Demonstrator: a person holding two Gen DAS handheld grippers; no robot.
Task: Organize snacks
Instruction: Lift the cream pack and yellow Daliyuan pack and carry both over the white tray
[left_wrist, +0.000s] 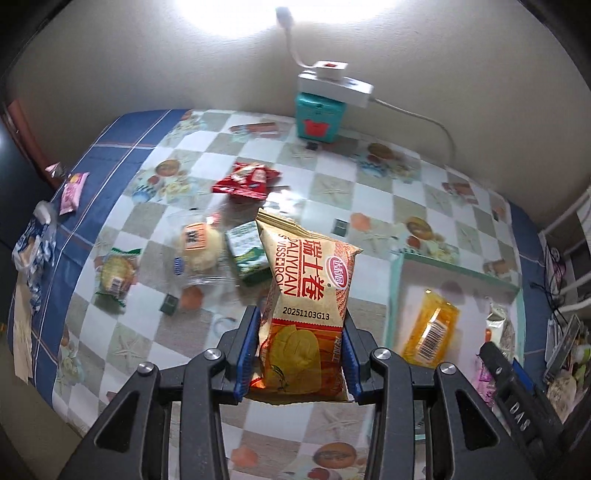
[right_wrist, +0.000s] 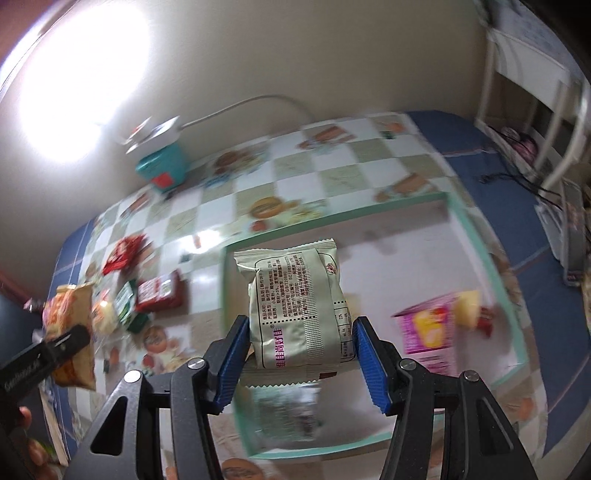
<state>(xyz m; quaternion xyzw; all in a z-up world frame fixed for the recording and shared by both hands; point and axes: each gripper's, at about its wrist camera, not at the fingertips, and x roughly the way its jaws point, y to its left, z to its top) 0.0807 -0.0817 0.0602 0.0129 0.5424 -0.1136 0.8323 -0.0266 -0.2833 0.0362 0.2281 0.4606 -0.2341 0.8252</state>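
Observation:
My left gripper (left_wrist: 301, 317) is shut on an orange and cream Swiss roll packet (left_wrist: 308, 295), held upright above the checked tablecloth (left_wrist: 369, 199). The right wrist view shows that same packet (right_wrist: 70, 317) at its left edge. My right gripper (right_wrist: 301, 325) is shut on a pale green snack packet (right_wrist: 295, 306), lifted over the white tray with a teal rim (right_wrist: 332, 218). That tray (left_wrist: 458, 271) lies to the right in the left wrist view and holds a yellow packet (left_wrist: 430, 332). A pink packet (right_wrist: 428, 332) and another pale packet (right_wrist: 288, 417) also lie in it.
Loose on the cloth are red packets (left_wrist: 247, 181), a clear-wrapped bun (left_wrist: 197, 247), a small green box (left_wrist: 247, 253) and a green-wrapped cake (left_wrist: 116, 277). A pink packet (left_wrist: 74, 192) and a blue-white bag (left_wrist: 31, 251) lie at the left edge. A teal box topped by a white power strip (left_wrist: 319, 118) stands against the wall.

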